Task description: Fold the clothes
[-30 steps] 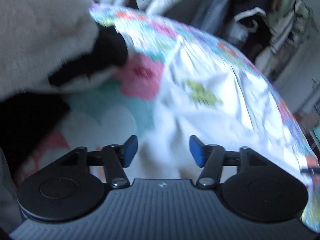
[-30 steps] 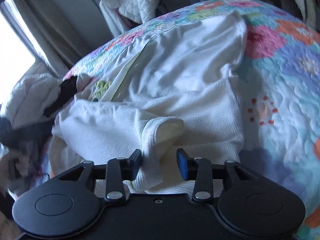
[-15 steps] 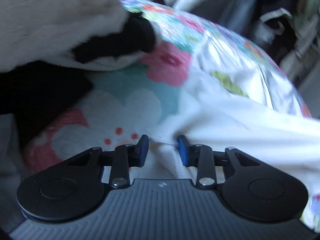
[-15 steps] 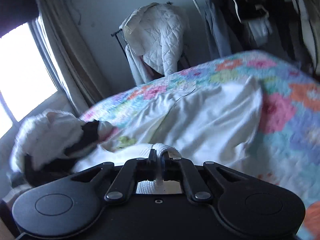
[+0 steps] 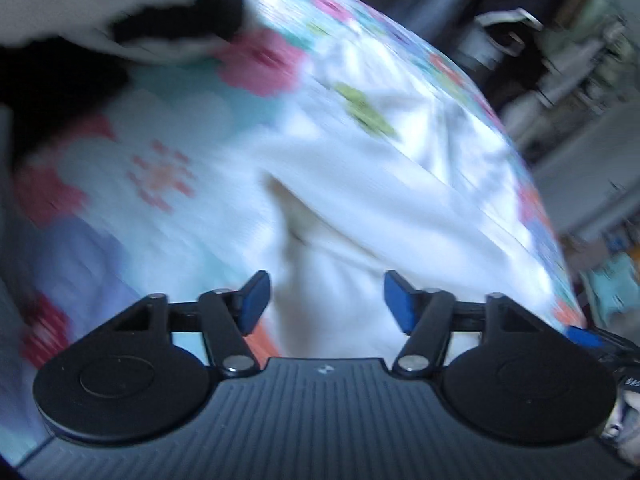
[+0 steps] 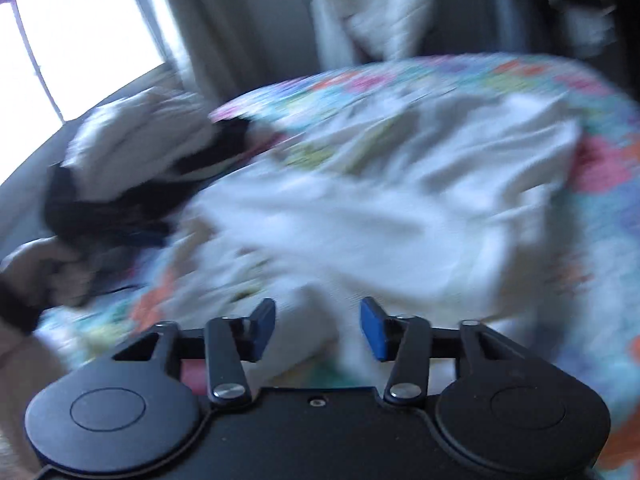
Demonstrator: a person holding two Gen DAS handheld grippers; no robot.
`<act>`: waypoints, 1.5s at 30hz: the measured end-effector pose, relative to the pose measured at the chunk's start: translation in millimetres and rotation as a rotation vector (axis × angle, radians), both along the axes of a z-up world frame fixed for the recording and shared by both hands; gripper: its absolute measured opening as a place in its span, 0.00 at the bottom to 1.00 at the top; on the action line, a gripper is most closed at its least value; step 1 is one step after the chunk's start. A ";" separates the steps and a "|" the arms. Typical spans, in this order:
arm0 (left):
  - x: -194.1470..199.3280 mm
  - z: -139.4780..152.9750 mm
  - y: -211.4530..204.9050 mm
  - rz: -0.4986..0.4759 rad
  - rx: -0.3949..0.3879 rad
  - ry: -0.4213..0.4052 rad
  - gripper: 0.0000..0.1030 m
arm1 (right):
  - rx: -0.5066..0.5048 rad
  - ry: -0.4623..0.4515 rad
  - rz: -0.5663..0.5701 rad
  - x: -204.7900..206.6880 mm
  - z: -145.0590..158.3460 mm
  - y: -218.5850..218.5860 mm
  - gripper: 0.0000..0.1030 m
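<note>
Left hand-held gripper (image 5: 324,300) & right hand-held gripper (image 6: 318,328): jaws opening, apart, gripping nothing. White garment (image 5: 360,200) lies mid-frame on flowered quilt (image 5: 168,168), crumpled. Step looks like letting go after a fold; next needs a fresh edge to grab.

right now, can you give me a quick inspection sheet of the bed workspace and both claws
surface: bed under a floral quilt, blurred in both views.
job's things: white garment spread over the quilt, creased, partly folded over itself; seen from the left wrist too.
clutter: white and black pile of clothes at the quilt's edge, beside the garment.
grippers: left claw opening, blue pads apart, white cloth in the gap, not pinched. right claw opening, pads apart, cloth in the gap, not pinched.
cables: nothing seen.
surroundings: bright window with a curtain, a white quilted item hung behind the bed, dark hanging clothes.
</note>
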State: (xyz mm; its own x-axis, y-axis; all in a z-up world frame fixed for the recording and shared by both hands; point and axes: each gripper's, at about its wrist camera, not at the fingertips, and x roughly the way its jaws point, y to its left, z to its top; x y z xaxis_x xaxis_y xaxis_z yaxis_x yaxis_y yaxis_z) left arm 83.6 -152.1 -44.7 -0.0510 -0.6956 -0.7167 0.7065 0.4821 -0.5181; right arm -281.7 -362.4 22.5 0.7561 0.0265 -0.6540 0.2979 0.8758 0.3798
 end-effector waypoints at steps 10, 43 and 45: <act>-87.5 -31.5 -51.3 -0.231 0.211 -0.159 0.76 | -0.101 0.156 0.040 47.0 -58.6 29.3 0.56; 10.5 25.1 10.6 0.074 0.133 -0.189 0.57 | 0.114 0.027 -0.105 -57.1 -6.2 -20.8 0.45; 24.8 13.8 2.0 0.077 0.153 -0.199 0.57 | 0.058 0.034 -0.163 -66.7 -0.6 -31.7 0.45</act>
